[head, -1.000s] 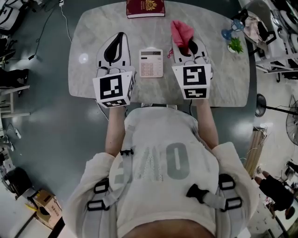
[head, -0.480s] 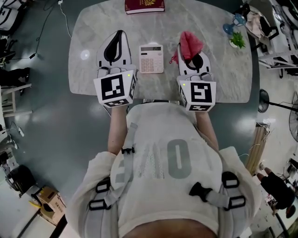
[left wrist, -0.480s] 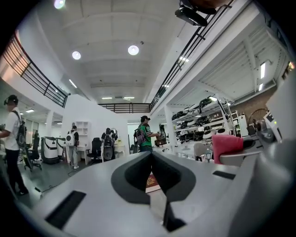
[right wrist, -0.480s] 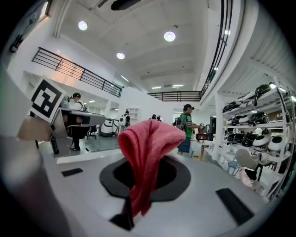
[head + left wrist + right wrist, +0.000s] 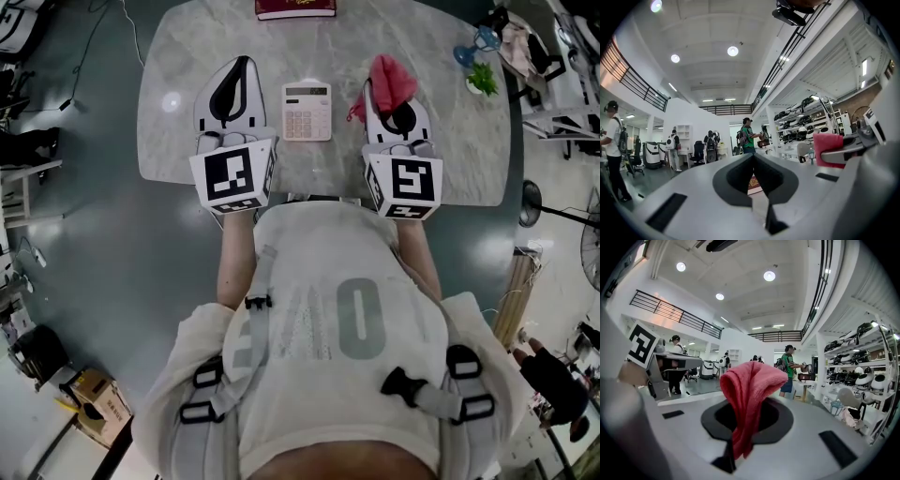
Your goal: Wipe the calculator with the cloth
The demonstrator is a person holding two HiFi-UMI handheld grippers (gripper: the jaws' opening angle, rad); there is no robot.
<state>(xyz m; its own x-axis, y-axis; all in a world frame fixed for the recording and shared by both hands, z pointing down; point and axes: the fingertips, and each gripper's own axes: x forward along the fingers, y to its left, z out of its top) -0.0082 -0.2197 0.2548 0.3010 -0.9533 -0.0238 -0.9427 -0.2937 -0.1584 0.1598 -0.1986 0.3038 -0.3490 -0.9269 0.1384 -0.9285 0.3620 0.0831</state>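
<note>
A white calculator (image 5: 307, 110) with pink keys lies flat on the marble table (image 5: 187, 37), between my two grippers. My right gripper (image 5: 386, 82) is shut on a pink cloth (image 5: 390, 79), which bunches up above the jaws and hangs from them in the right gripper view (image 5: 747, 399). It sits to the right of the calculator, apart from it. My left gripper (image 5: 240, 67) is shut and empty, left of the calculator. In the left gripper view its jaws meet (image 5: 753, 161), and the cloth (image 5: 827, 147) shows at the right.
A dark red book (image 5: 294, 8) lies at the table's far edge. A small green plant (image 5: 482, 81) and a blue object (image 5: 472, 47) stand at the far right corner. People and shelves with helmets are in the room behind.
My right gripper with the cloth has moved right, away from the calculator, and rolled slightly. The left gripper has stayed put.
</note>
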